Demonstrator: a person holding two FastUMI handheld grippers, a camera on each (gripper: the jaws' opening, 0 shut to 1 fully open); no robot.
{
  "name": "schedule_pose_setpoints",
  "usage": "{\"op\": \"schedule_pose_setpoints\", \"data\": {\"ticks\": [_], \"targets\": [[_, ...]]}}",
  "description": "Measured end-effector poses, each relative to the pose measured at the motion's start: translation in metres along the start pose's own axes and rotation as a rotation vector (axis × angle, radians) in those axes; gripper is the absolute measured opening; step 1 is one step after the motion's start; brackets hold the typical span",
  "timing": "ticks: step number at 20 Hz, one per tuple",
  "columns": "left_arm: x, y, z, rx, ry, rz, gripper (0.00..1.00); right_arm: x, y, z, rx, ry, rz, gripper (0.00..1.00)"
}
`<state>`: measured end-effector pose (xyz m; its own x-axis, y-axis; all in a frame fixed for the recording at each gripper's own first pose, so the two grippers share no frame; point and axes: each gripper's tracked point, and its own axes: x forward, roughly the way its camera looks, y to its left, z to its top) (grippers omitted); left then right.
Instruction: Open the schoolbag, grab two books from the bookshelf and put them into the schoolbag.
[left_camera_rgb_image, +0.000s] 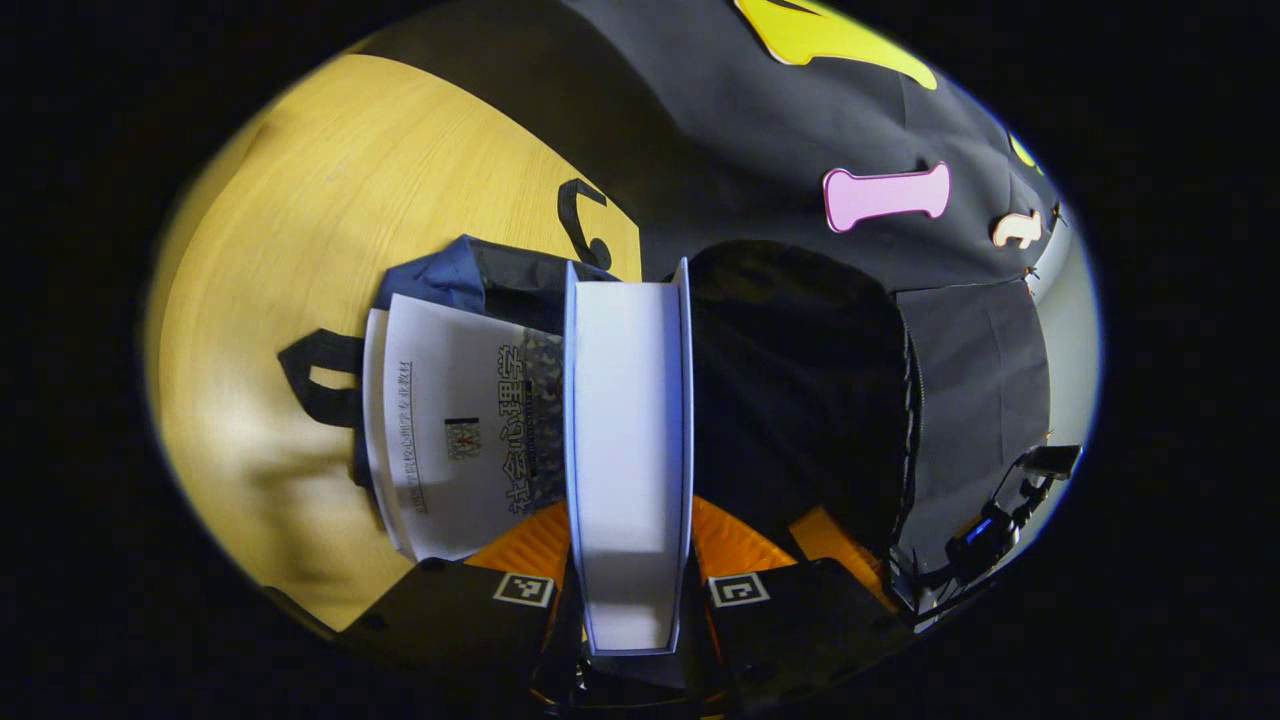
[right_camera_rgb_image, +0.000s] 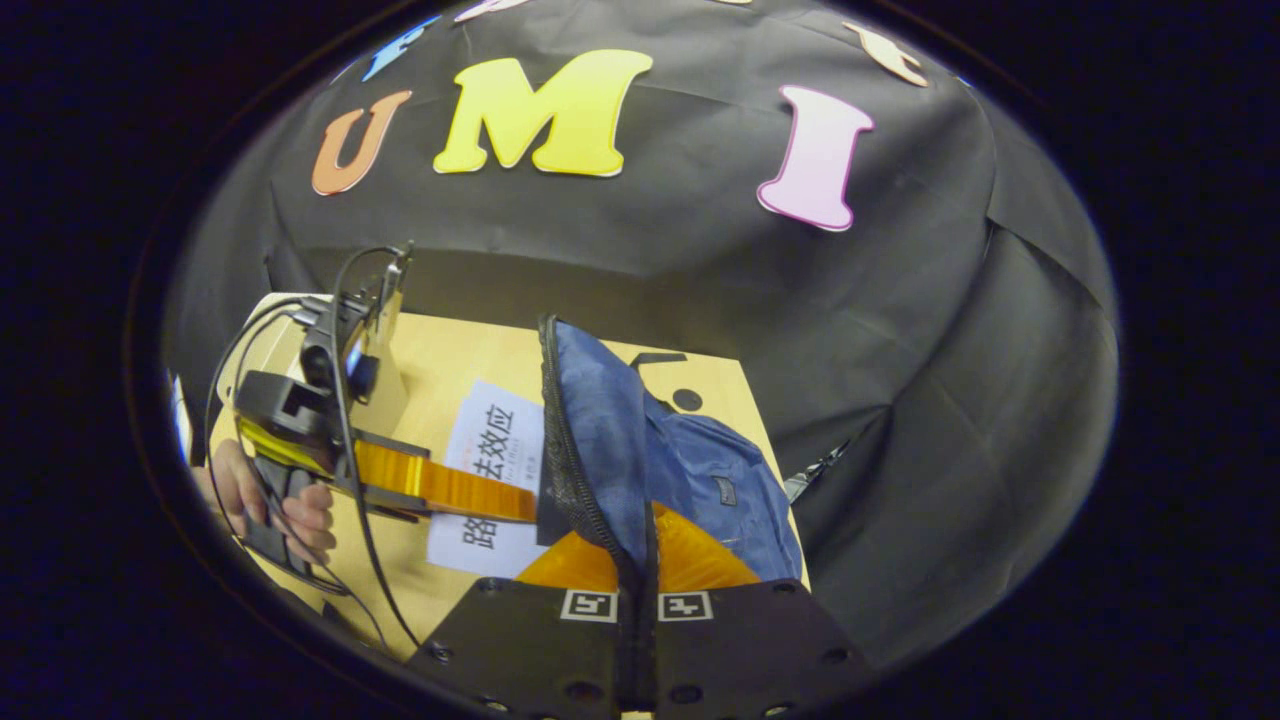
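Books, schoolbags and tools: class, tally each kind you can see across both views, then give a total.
Books: 2, held book, white-cover book
Schoolbag: 1
Tools: 2, left tool, right tool
Total: 5

Both grippers (left_camera_rgb_image: 630, 600) (right_camera_rgb_image: 635, 585) with jaws clamped (left one hand-held (right_camera_rgb_image: 270, 505))

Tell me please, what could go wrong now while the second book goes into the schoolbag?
1. The left tongs pinch the book only at one end, so it may tilt or slip out.
2. The right tongs hold the schoolbag open by its zipper edge; a slip could close the mouth.
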<state>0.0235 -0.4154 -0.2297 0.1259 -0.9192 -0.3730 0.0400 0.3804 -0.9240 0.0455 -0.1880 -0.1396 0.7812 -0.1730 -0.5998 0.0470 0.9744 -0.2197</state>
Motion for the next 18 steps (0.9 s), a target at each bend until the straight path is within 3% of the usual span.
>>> {"op": "schedule_pose_setpoints", "data": {"ticks": [8, 12, 13, 14, 15, 17, 18], "targets": [[0.038, 0.016, 0.003, -0.071, -0.003, -0.073, 0.42, 0.004, 0.008, 0.000, -0.022, 0.013, 0.008, 0.00], [0.045, 0.019, 0.001, -0.044, 0.027, -0.060, 0.43, 0.005, 0.003, 0.001, -0.024, 0.013, -0.003, 0.00], [0.045, 0.024, 0.000, -0.023, 0.036, -0.028, 0.53, 0.006, 0.003, 0.000, -0.024, 0.015, -0.003, 0.00], [0.048, 0.026, -0.005, 0.001, 0.047, -0.010, 0.36, 0.007, 0.003, 0.000, -0.024, 0.017, -0.001, 0.00], [0.045, 0.031, -0.003, 0.020, 0.053, 0.032, 0.53, 0.007, 0.004, 0.000, -0.025, 0.019, 0.001, 0.00], [0.044, 0.043, -0.007, 0.037, 0.082, 0.129, 0.66, 0.008, 0.005, -0.001, -0.025, 0.019, 0.004, 0.00], [0.039, 0.050, -0.006, 0.044, 0.084, 0.197, 0.68, 0.008, 0.005, 0.000, -0.025, 0.019, 0.005, 0.00]]}}
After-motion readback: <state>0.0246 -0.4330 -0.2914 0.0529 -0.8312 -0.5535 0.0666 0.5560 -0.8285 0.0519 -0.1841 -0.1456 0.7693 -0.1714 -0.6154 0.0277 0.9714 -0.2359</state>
